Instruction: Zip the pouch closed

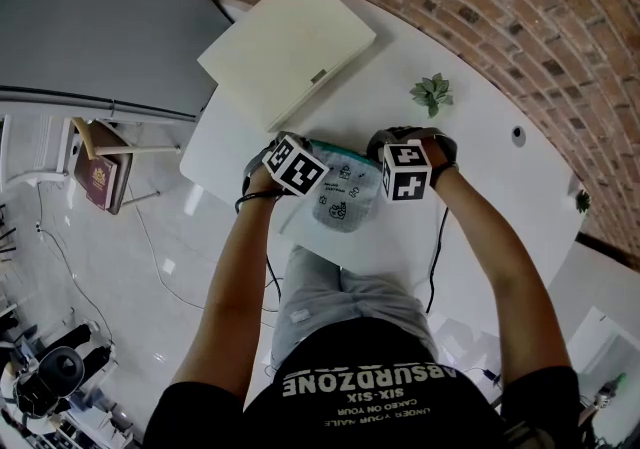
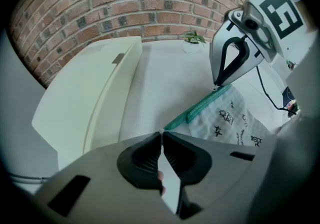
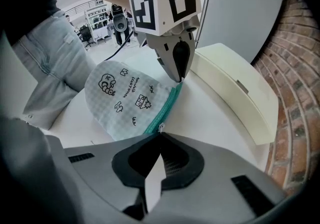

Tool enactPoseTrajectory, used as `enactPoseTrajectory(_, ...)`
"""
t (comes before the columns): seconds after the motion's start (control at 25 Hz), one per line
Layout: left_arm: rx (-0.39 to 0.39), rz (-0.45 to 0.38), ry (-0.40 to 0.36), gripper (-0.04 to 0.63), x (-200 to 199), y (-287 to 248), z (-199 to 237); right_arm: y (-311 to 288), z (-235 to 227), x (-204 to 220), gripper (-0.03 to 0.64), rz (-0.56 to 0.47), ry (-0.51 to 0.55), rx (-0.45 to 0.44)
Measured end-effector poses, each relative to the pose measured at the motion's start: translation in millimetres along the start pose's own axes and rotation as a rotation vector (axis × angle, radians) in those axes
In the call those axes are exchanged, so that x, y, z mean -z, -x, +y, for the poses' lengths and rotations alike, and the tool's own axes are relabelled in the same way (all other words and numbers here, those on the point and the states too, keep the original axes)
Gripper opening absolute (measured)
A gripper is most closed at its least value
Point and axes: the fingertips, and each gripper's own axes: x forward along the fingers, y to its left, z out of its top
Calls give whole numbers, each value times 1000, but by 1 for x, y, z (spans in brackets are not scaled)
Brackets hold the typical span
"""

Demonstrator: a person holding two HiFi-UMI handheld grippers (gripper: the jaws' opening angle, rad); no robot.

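A pale checked pouch with black doodles and a teal zip lies on the white table, hanging over its near edge. My left gripper is shut on the left end of the teal zip edge. At the other end, my right gripper is shut on the small metal zip pull. In the head view the left gripper and right gripper stand at the two ends of the pouch's far edge, both pointing steeply down. The pouch lies flat between them.
A cream flat case lies at the table's far left, close behind the left gripper. A small green plant stands farther back on the right. A brick wall borders the table. A black cable hangs off the near edge.
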Motion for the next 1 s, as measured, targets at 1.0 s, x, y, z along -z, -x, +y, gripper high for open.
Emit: enactPoseTrajectory(1.0, -3, 11, -2, 18, -1, -1, -1, 5, 6, 7, 0, 23, 24, -6)
